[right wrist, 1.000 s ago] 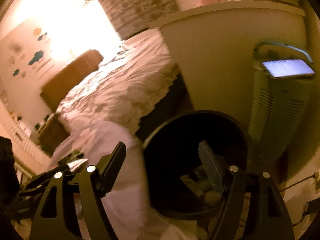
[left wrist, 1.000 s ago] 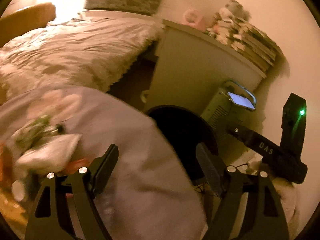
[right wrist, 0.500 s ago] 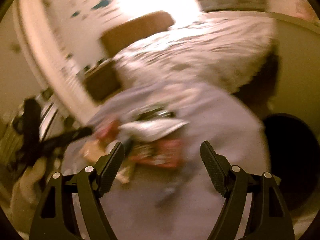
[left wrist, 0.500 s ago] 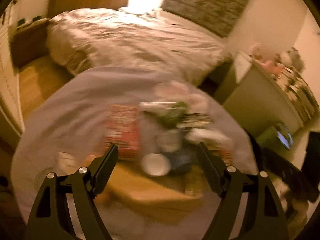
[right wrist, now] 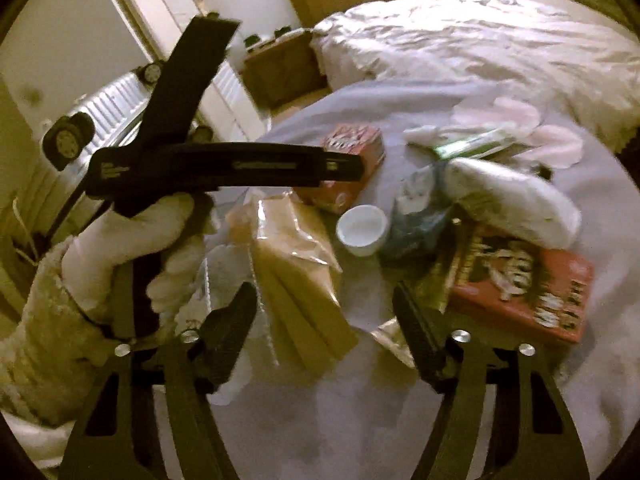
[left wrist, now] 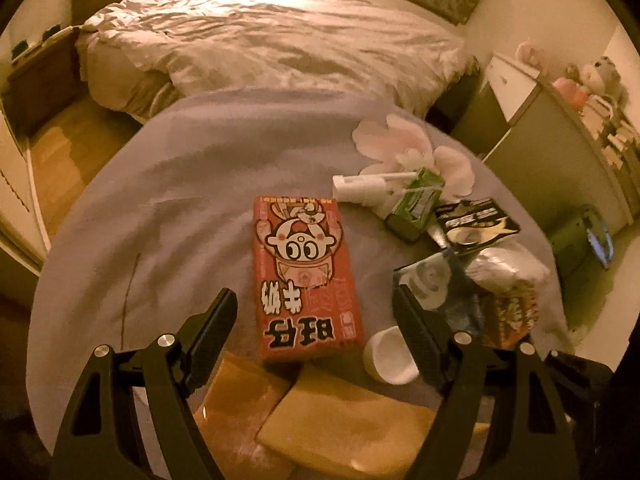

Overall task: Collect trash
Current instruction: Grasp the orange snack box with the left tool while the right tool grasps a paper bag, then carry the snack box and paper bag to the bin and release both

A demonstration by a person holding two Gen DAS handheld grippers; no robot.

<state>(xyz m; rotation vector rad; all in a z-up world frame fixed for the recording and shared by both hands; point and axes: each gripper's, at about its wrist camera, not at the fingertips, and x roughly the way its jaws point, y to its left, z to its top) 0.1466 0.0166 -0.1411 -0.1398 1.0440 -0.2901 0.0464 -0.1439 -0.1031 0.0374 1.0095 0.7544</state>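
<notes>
Trash lies on a round table with a grey cloth (left wrist: 160, 200). In the left wrist view my left gripper (left wrist: 316, 320) is open and empty above a red cartoon carton (left wrist: 306, 280), with a small white cup (left wrist: 388, 356) by its right finger. A green juice box (left wrist: 416, 204), a white spray bottle (left wrist: 360, 188) and crumpled wrappers (left wrist: 504, 268) lie to the right. In the right wrist view my right gripper (right wrist: 324, 320) is open and empty over clear-wrapped tan packets (right wrist: 296, 264). A second red box (right wrist: 524, 292) lies right of it.
A bed with a pale duvet (left wrist: 260, 40) stands behind the table. A cabinet (left wrist: 560, 148) with stacked items stands to the right, with a green appliance (left wrist: 580, 240) below it. A radiator (right wrist: 108, 108) is at the left wall. The left gripper's handle and gloved hand (right wrist: 132, 232) show in the right wrist view.
Both grippers swung away from the black bin and the appliance to over the table's trash. Both stayed open and empty.
</notes>
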